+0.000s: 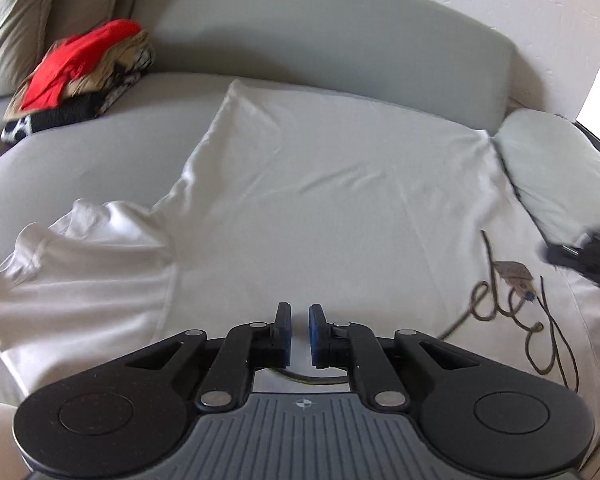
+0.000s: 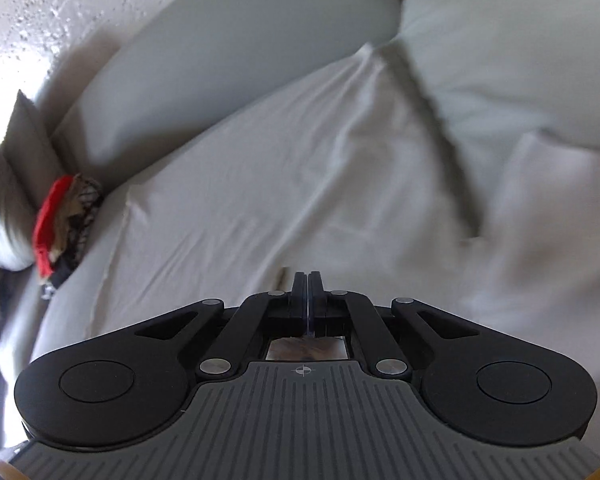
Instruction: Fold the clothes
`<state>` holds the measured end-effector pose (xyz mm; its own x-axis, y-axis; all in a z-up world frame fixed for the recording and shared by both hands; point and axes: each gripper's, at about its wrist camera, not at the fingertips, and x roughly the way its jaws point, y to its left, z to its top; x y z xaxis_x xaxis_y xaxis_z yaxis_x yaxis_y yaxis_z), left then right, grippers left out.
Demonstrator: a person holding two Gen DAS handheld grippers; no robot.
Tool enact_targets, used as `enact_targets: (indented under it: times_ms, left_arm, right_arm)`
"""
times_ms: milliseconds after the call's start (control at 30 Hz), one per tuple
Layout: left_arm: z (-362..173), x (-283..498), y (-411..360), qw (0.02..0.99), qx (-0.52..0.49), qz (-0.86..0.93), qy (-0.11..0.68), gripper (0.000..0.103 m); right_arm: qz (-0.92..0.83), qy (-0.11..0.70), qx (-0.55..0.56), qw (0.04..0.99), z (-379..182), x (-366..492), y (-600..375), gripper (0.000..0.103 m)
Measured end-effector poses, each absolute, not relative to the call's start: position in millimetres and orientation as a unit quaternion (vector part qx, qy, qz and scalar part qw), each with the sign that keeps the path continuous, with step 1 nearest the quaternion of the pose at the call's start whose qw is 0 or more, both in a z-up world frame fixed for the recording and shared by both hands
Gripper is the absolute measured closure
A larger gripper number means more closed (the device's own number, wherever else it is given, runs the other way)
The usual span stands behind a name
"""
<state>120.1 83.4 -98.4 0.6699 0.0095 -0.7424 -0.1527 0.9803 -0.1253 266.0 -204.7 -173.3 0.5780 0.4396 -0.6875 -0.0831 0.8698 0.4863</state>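
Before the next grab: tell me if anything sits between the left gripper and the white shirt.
Nothing visible does. The left gripper hangs open directly over the white shirt, with only bare fabric ahead. The pile of clothes lies far off on the sofa.

The right gripper [image 2: 307, 280] is hovering low over the white shirt [image 2: 260, 184], its jaws pressed together with no cloth seen between them. The shirt is lying spread across the grey couch seat [image 2: 60, 280], creased and blurred. Far left, a pile of clothes [image 2: 56, 224], red on top, is sitting against the grey back cushion [image 2: 236, 56]. A pillow [image 2: 520, 40] is resting at upper right.
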Motion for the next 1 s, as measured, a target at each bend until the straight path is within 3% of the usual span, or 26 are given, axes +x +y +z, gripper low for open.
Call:
enact_targets:
  times_ms: [133,233,367,467,733,800,867,1000]
  left_arm:
    - [-101,124,85,0.909,-0.08,0.035,0.408,0.095]
    - [-103,124,88,0.906,-0.078,0.043,0.413,0.095]
    - [-104,122,92,0.905,-0.083,0.042,0.415,0.095]
    - [-99,117,92,0.906,-0.083,0.045,0.413,0.094]
    - [-86,91,64,0.912,-0.053,0.013,0.406,0.093]
    - [-90,86,52,0.908,-0.037,-0.005,0.418,0.084]
    - [-96,78,46,0.897,-0.013,0.0,0.441,0.083]
    - [-92,53,47,0.886,-0.006,0.006,0.463,0.083]
  right_arm:
    - [0.099,0.433,0.187,0.876,-190,289,-204,0.103]
    - [-0.096,0.412,0.096,0.901,-189,290,-228,0.103]
    - [-0.065,0.424,0.119,0.895,-177,276,-250,0.103]
    - [-0.025,0.398,0.105,0.911,-147,241,-242,0.089]
    - [0.085,0.451,0.011,0.889,-152,169,-193,0.086]
    - [0.069,0.442,-0.012,0.894,-148,145,-204,0.075]
    - [0.051,0.461,0.007,0.886,-141,129,-222,0.067]
    - [0.021,0.49,0.026,0.871,-131,95,-255,0.066]
